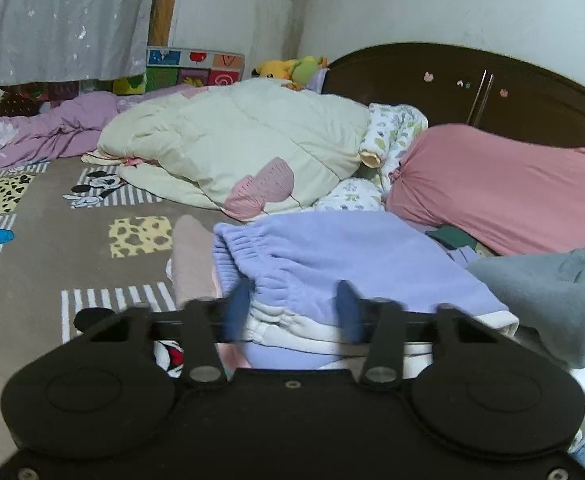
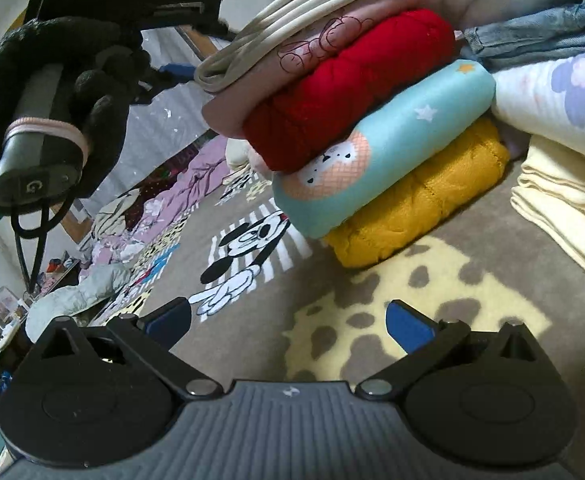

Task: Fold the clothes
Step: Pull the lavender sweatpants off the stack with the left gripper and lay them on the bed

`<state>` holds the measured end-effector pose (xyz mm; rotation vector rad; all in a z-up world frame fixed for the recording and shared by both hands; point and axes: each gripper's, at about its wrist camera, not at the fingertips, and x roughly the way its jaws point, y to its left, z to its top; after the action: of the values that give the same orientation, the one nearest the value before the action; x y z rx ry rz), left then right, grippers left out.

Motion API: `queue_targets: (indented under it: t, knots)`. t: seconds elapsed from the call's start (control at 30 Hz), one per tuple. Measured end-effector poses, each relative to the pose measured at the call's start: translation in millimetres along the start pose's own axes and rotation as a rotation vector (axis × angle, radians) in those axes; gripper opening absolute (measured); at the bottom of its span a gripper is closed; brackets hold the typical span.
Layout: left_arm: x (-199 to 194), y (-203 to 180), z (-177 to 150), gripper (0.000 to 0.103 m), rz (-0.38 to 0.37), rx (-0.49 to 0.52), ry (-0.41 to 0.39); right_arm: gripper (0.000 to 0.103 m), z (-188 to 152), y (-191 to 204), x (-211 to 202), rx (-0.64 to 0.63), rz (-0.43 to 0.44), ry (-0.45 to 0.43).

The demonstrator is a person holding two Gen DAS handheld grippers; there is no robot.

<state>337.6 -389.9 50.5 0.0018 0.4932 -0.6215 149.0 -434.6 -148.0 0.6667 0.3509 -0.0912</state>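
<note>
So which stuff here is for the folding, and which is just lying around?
For the folding:
- lilac fleece garment
- grey garment
- folded stack, red piece on the teal one
- left hand-held gripper

Just lying around:
- pink pillow
- cream quilt
- yellow plush toy

Fleece [image 1: 356, 256]: soft, matt lilac cloth.
Headboard [image 1: 472, 76]: dark glossy wood.
Blanket [image 2: 472, 280]: plush, fuzzy cloth.
Yellow knit [image 2: 420, 208]: rough, nubbly.
Hand-held gripper [image 2: 288, 326]: matt black plastic.

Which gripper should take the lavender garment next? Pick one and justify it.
Left. The left gripper sits open right over the lavender garment; the right gripper faces bare blanket below the folded stack.
</note>
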Motion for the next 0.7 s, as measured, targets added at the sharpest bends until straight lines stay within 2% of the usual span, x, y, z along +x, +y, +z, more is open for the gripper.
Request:
queue_targets:
  t: [0.1, 0.3, 0.5, 0.7]
  knots:
    - [-1.7, -4.1, 0.6, 0.024, -0.004, 0.019, -0.011, 0.103, -0.3, -0.3, 1.3, 0.003, -0.007, 0.013]
    - [-48.2, -4.2, 8.0, 0.023, -0.021, 0.060, -0.100, 0.103, -1.5, 1.5, 0.2, -0.002, -0.020, 0.020]
    - [-101.0, 9.8, 15.1, 0.022, -0.005, 0.046, -0.179, 0.103, -2.9, 0.0, -1.9, 0.000, -0.034, 0.017]
    - [-147.7, 40.0, 11.0, 0.023, 0.045, 0.019, -0.215, 0.103, -5.5, -0.3, -4.5, -0.023, -0.045, 0.028]
